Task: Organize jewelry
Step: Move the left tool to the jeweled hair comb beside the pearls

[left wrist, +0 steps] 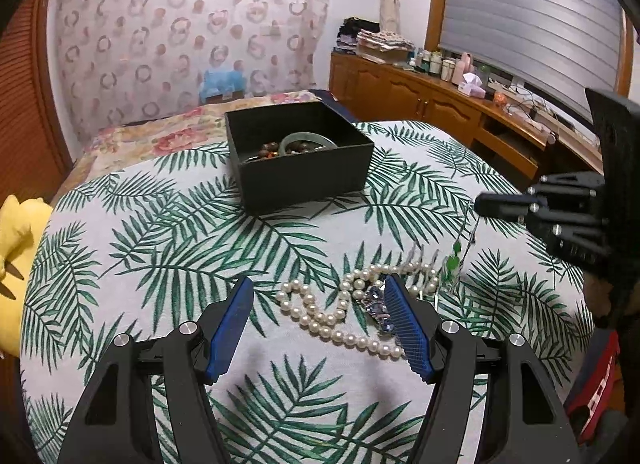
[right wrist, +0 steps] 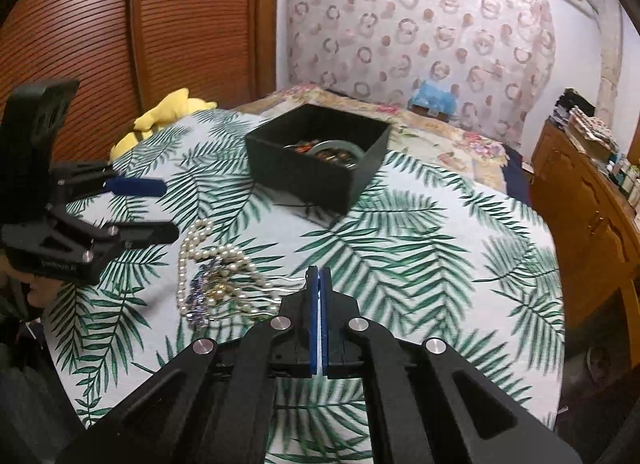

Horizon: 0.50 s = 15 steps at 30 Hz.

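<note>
black box point(left wrist: 308, 176): beads, green bangle point(left wrist: 306, 139) | left jaws spread | right jaws pinching green-bead chain point(left wrist: 454, 260)

Home bedroom: floral bedspread point(left wrist: 160, 136), ring-patterned curtain point(left wrist: 180, 24), wooden dresser point(left wrist: 420, 100) crowded with toiletry bottles point(left wrist: 436, 62).

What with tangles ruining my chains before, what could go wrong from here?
1. The green-bead chain hanging from the right gripper reaches down to the pile; lifting may drag the pearl necklace along.
2. The open left gripper straddles the pearls, one finger by the blue crystal piece; closing might pinch both.
</note>
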Tool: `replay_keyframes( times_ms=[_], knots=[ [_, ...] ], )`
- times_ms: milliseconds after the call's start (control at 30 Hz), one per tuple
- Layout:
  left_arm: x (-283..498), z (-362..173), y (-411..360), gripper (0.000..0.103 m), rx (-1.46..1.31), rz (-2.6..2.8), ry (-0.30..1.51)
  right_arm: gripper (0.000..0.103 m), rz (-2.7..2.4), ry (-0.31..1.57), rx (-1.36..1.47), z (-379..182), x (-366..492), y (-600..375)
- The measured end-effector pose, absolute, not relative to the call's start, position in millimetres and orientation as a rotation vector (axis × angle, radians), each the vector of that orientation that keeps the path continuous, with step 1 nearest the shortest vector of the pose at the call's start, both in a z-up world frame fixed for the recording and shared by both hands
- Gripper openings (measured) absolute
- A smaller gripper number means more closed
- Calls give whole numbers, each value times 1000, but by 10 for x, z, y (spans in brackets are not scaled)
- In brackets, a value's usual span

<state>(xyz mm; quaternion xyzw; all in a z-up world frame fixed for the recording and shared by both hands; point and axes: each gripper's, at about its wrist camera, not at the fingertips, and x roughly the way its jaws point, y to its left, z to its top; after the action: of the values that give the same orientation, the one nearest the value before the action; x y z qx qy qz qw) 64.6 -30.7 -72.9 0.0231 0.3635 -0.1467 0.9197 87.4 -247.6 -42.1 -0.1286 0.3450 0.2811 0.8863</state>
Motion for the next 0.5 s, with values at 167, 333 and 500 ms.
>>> replay_keyframes(
  times_ms=[167,333,500],
  knots=[
    [642,-759,-389,65,54,-320,758,1,544,703,-256,-368,909,-2634],
    [617,-807,-540,65,80,-354,770,1,532,708,-244,-379,931,-2711],
    [607,-857,-674,65,110,-391,780,1,537,714,-229,-408,928,-2737]
  ],
)
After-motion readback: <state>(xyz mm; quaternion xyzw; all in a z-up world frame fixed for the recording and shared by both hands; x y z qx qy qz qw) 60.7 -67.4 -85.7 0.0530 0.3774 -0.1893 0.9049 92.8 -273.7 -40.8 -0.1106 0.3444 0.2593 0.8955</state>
